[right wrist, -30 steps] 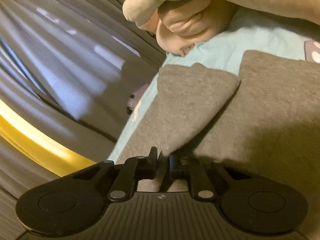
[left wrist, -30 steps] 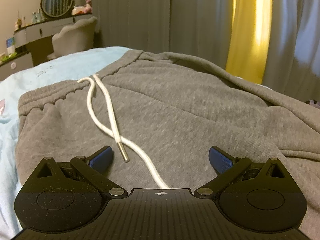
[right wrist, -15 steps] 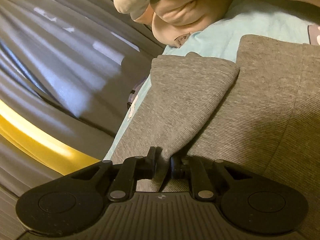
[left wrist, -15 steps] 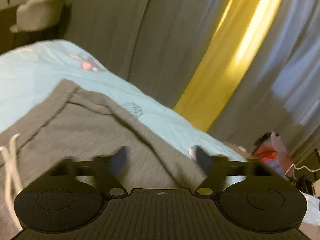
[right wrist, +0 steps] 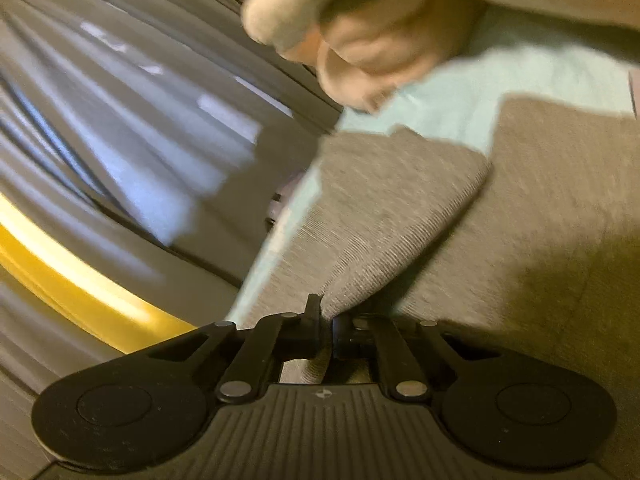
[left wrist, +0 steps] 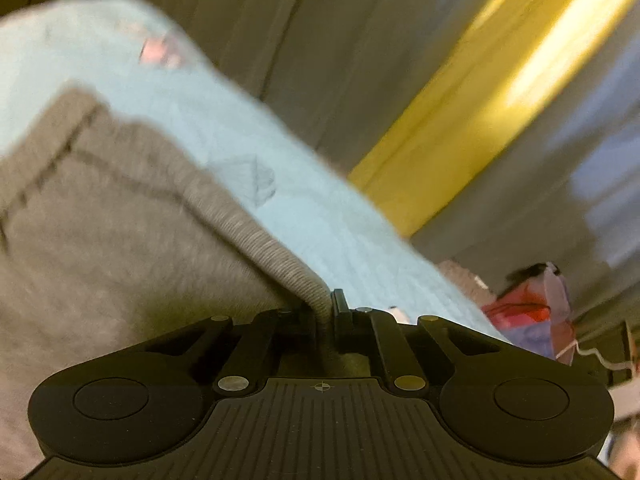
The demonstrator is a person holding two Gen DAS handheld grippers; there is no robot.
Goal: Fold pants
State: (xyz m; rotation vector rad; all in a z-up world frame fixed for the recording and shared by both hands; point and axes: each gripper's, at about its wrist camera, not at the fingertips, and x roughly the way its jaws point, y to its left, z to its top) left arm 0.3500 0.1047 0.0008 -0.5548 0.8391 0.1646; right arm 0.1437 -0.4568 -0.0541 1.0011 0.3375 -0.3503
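Grey sweatpants (left wrist: 120,240) lie on a light blue bed sheet (left wrist: 312,216). My left gripper (left wrist: 323,312) is shut on the pants' side edge, a ribbed fold of grey fabric running up between the jaws. In the right wrist view my right gripper (right wrist: 327,322) is shut on a grey pant leg (right wrist: 384,220), whose cuff end lies folded over the other leg (right wrist: 560,200). Both views are motion-blurred.
Grey curtains (left wrist: 320,60) and a yellow curtain (left wrist: 480,100) hang behind the bed's edge. Red and purple clutter (left wrist: 532,312) sits on the floor at the right. A cream pillow or blanket (right wrist: 380,32) lies on the sheet (right wrist: 460,92) beyond the pant leg.
My left gripper swung from over the drawstring to the pants' side edge and closed on it. My right gripper stays shut on the pant leg and shifted slightly.
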